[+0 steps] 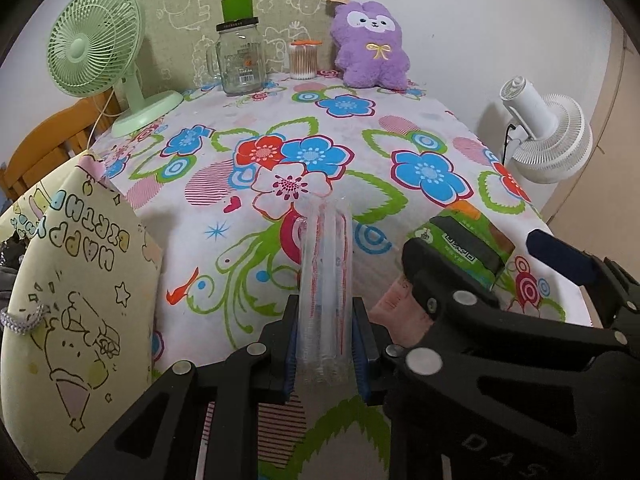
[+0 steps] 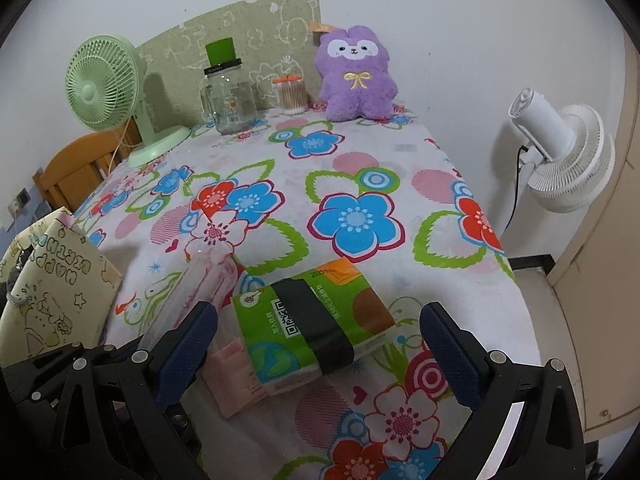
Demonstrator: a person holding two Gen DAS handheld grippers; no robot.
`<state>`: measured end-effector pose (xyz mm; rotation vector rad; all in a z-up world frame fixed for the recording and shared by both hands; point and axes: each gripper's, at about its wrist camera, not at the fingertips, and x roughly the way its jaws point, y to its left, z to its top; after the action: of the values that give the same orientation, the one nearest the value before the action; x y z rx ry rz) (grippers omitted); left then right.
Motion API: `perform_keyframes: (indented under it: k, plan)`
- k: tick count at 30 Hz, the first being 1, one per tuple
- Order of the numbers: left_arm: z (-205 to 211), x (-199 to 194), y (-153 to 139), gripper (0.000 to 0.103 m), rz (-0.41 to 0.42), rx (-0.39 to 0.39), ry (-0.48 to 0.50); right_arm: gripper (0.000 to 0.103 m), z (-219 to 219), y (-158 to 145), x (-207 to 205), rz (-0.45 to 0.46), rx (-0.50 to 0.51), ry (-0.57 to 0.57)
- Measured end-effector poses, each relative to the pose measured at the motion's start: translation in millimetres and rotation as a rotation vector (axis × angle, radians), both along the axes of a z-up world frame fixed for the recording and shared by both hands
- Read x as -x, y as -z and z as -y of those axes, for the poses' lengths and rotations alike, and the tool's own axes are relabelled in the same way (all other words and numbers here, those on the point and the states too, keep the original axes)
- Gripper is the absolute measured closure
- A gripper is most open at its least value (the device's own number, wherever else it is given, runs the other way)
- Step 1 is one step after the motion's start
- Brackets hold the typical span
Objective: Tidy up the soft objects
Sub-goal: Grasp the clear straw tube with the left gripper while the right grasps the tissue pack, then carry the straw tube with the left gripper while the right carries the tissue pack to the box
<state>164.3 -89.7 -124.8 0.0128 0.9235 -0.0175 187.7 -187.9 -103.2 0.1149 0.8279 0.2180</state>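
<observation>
My left gripper (image 1: 325, 354) is shut on a clear plastic sleeve of stacked cups (image 1: 326, 280), held just above the flowered tablecloth (image 1: 400, 148). The sleeve also shows in the right wrist view (image 2: 200, 284). My right gripper (image 2: 316, 344) is open, its fingers on either side of a green tissue pack (image 2: 312, 320) that lies on a pink pack (image 2: 240, 384). The green pack also shows in the left wrist view (image 1: 464, 240). A purple plush toy (image 1: 370, 46) sits at the table's far edge and also shows in the right wrist view (image 2: 354, 74).
A green desk fan (image 1: 100, 56), a glass jar with a green lid (image 1: 240, 56) and a cotton swab tub (image 1: 304, 60) stand at the back. A yellow gift bag (image 1: 72, 288) hangs at the left edge. A white fan (image 2: 564, 156) stands right of the table.
</observation>
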Motion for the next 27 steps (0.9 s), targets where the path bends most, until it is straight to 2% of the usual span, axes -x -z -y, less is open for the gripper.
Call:
perform_keyframes:
  k: [1, 3, 5, 8, 27]
  plan:
    - [0, -1, 1, 0.081, -0.005, 0.000, 0.003, 0.002, -1, 2, -1, -0.008, -0.004, -0.003]
    - [1, 0, 1, 0.081, -0.004, -0.003, 0.007, 0.014, -1, 6, -4, -0.038, -0.010, -0.007]
    - [2, 0, 1, 0.081, 0.000, -0.008, 0.010, 0.016, 0, 9, -6, -0.062, -0.017, -0.007]
    - [2, 1, 0, 0.081, 0.004, -0.010, 0.016, 0.019, -1, 7, -2, -0.050, -0.002, -0.004]
    - [3, 35, -30, 0.082, 0.076, -0.005, 0.063, 0.021, -8, -29, 32, 0.021, 0.023, -0.013]
